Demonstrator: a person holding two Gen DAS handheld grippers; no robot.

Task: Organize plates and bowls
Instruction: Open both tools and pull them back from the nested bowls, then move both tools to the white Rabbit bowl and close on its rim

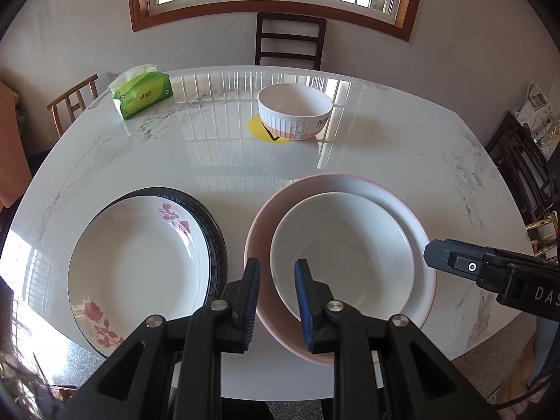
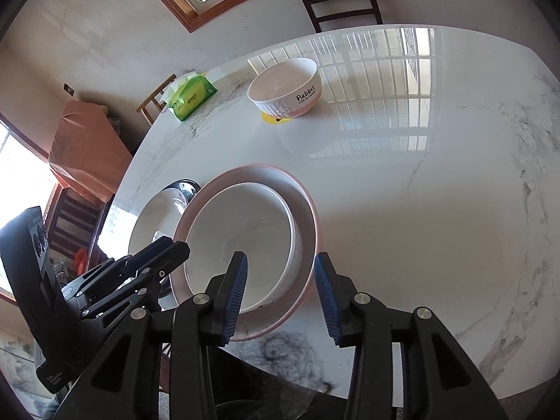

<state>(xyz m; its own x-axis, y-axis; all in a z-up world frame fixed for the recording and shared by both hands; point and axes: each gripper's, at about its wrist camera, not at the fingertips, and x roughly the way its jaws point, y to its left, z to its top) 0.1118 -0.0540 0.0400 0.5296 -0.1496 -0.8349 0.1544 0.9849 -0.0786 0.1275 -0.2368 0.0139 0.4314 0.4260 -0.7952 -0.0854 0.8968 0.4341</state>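
Now both grippers hover open, empty: left gripper point(image 1: 277, 294) over the pink bowl's point(image 1: 260, 238) rim, right gripper point(image 2: 281, 290) beside the nested white bowl point(image 2: 241, 224).

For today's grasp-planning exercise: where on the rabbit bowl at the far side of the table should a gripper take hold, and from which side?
Grip the rabbit bowl by its near rim, one finger inside and one outside, coming from above. It stands upright and open, apart from other dishes, and looks too wide to span. The right gripper, open, seems nearer.
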